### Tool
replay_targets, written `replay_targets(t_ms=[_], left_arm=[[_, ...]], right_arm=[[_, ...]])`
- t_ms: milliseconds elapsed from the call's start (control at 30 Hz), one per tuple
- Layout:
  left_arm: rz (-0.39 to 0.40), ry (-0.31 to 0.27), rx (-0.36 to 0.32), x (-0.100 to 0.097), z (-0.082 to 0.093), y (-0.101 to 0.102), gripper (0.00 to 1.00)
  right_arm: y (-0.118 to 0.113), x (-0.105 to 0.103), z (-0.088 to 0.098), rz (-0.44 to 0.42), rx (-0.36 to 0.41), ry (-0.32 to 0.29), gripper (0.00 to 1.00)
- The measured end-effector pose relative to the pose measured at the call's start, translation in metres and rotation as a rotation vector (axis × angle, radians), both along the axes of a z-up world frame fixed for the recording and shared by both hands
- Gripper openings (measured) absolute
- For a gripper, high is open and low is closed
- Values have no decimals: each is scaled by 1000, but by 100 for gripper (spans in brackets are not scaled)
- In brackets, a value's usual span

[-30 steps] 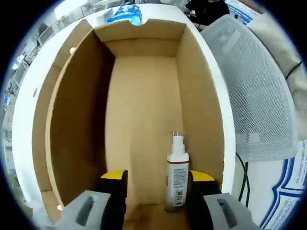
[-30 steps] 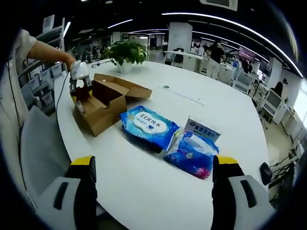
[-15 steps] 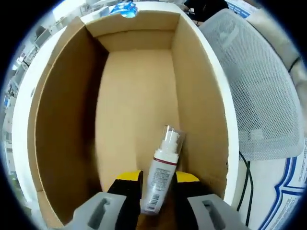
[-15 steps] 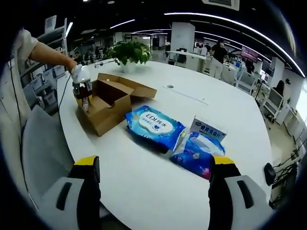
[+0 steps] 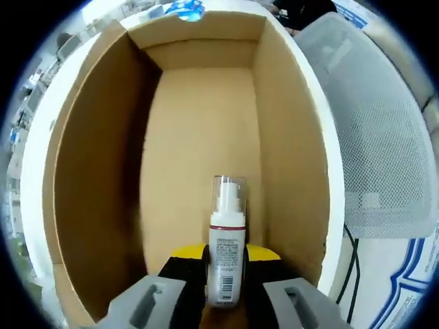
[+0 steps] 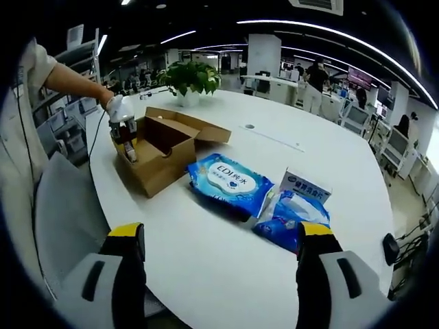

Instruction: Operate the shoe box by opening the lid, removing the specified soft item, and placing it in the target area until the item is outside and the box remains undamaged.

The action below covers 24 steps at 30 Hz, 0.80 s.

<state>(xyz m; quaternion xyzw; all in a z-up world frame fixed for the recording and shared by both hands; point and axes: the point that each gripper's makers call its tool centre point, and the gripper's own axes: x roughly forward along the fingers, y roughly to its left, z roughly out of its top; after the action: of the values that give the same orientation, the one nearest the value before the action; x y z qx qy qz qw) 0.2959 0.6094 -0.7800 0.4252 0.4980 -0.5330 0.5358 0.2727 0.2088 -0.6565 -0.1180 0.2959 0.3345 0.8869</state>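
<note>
1. Bottle (image 5: 226, 257): a small white spray bottle with a clear cap is clamped between the yellow-tipped jaws of the left claw (image 5: 226, 264), low inside the shoe box (image 5: 103, 178). It is held by its labelled body with the cap pointing away from the claw, probably so that it can be lifted straight out without scraping the cardboard walls.
2. The box is seen open in the right gripper view, its lid (image 6: 199, 127) folded back flat on the bench (image 6: 226, 260); it stands near the bench edge nearest the person's sleeve (image 6: 27, 103). Apart from the bottle, the box floor is bare.
3. A blue wipes pack (image 6: 230, 181), a crumpled blue packet (image 6: 291, 216) and a small white carton (image 6: 306, 186) lie further along the bench, well apart from the box. A potted plant (image 6: 188, 79) stands toward the far edge.
4. The right claw (image 6: 219, 274) is held with its jaws wide apart, gripping nothing, hovering over the near bench edge, presumably kept clear of the work.
5. A mesh chair back (image 5: 370, 130) is seen beside the box.
</note>
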Motion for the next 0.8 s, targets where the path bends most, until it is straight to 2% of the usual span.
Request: replay_targets(t_ms=[333, 633, 667, 800], left_arm=[[86, -23, -26, -1, 17, -13, 18], [144, -75, -117, 5, 41, -32, 18], [146, -82, -143, 5, 45, -38, 18], [137, -105, -171, 6, 54, -49, 19]], right_arm=[[10, 0, 7, 27, 16, -19, 83], [23, 0, 14, 56, 29, -38, 77], [24, 0, 14, 59, 29, -39, 76], [33, 0, 16, 72, 48, -43, 71]])
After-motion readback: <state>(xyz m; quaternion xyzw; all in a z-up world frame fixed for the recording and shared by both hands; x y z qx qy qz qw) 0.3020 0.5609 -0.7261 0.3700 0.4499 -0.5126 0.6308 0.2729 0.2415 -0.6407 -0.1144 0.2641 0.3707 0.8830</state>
